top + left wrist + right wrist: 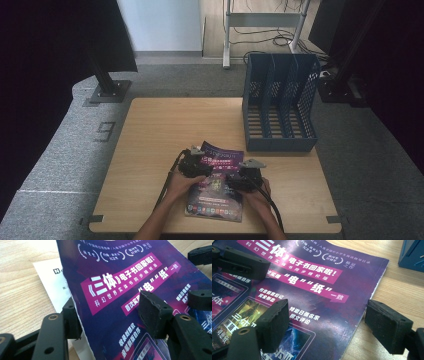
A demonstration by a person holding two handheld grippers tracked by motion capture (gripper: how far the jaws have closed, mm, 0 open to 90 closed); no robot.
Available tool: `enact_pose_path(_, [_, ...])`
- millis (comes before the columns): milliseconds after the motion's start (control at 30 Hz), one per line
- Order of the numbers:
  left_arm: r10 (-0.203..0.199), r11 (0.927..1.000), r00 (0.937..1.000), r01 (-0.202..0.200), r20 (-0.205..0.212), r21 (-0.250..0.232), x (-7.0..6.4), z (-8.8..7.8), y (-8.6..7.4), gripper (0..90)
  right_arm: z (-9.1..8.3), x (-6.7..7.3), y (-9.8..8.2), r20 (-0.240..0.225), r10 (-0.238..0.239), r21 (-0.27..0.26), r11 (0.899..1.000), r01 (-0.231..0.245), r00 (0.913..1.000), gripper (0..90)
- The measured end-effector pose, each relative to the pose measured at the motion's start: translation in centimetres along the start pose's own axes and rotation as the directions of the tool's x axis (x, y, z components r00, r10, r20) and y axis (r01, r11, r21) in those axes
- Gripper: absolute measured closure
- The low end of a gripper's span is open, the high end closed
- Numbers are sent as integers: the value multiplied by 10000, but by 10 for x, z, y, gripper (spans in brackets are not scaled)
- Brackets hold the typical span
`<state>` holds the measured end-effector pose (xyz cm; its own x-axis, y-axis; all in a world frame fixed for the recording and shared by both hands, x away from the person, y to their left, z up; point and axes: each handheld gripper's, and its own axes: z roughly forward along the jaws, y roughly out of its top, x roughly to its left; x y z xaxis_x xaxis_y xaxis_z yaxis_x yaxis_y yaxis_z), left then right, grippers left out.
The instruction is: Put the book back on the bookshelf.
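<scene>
A: What step is this?

B: Getting hold of the magazine [216,192], I'd say. It lies flat on the table [150,140], near the person's edge.

A: The left gripper [110,315]?

B: Jaws spread, straddling the magazine's edge, one pad under the lifted edge and one over the cover; I can't see them pressing.

A: And the right gripper [332,326]?

B: Spread too, straddling the other edge, one jaw over the cover, one over bare wood.

A: Next?

B: Probably closing both, then lifting toward the rack [280,105] beyond.
</scene>
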<state>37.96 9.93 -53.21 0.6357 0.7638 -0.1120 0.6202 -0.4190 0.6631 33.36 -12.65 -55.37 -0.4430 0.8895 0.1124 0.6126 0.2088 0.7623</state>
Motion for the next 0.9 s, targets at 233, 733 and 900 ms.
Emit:
enact_pose_path(233, [148,9998,9999,-148,-66,-94,0,-1,-1,560,0,0,0,0,5,2,10000,-5,10000,193])
enact_pose_path(733, [153,9986,9992,-134,377,-504,2,-9,-4,812,0,-1,1,-46,-271,-56,9996,270,9996,192])
enact_pose_path(900, [130,9967,9975,-73,700,-805,1,-16,-6,866,0,-2,1,-135,-292,-27,9996,292,9995,195])
